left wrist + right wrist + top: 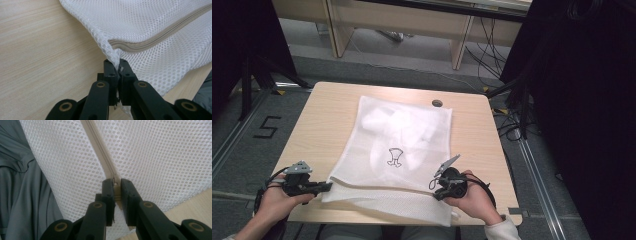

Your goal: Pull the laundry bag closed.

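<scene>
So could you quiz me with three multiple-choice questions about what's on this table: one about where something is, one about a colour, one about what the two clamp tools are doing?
1. Where does the white mesh zip bag lie?
A. On the light wooden table
B. On the grey floor
C. On a shelf

2. What colour is the bag's zipper?
A. Red
B. Beige
C. Black

3. What is the left gripper doing?
A. Hanging open above the bag
B. Lying on the floor
C. Pinching the bag's corner

Answers: 1 A, the high view shows it spread on the tabletop. 2 B, both gripper views show a beige zip. 3 C, mesh sits between its closed jaws; the right gripper grips at the zipper.
</scene>
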Demonstrator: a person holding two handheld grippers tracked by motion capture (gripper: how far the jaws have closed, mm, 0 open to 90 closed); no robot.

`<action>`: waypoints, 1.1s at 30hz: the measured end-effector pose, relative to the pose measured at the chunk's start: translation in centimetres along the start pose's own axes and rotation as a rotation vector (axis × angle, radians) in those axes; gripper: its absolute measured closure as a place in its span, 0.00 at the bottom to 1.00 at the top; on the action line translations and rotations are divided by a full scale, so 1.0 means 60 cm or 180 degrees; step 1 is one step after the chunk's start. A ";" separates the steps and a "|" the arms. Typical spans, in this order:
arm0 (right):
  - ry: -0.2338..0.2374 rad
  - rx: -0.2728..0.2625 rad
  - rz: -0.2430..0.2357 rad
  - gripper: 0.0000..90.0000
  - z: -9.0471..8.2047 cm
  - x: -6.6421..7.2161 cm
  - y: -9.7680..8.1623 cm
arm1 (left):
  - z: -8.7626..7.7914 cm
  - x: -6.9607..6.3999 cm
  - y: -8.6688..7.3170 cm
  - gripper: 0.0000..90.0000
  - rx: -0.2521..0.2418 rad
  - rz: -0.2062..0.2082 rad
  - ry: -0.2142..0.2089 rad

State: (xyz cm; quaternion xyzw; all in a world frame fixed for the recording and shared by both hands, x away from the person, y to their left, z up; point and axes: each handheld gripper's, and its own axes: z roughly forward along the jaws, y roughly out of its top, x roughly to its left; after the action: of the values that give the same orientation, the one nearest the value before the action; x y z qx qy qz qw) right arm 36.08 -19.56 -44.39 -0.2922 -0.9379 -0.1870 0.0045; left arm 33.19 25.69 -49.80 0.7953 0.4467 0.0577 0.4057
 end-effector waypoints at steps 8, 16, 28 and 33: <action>-0.0008 -0.0005 0.0001 0.91 -0.002 -0.003 -0.010 | -0.002 0.002 -0.001 0.96 0.0026 0.0109 0.0026; 0.0001 0.0007 0.0032 0.91 -0.004 -0.004 -0.013 | -0.002 0.001 0.000 0.96 0.0025 0.0046 0.0023; -0.0026 0.0026 0.0060 0.91 -0.010 -0.008 -0.024 | -0.002 0.001 0.000 0.96 0.0024 0.0012 0.0001; -0.0039 0.0027 0.0098 0.91 -0.012 -0.011 -0.032 | -0.004 0.003 0.001 0.96 0.0104 0.0108 0.0023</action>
State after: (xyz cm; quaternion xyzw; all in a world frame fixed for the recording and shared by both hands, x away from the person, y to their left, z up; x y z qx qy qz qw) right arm 35.50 -21.62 -44.45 -0.3077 -0.9341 -0.1812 0.0028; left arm 33.22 25.97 -49.65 0.8091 0.4354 0.0601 0.3901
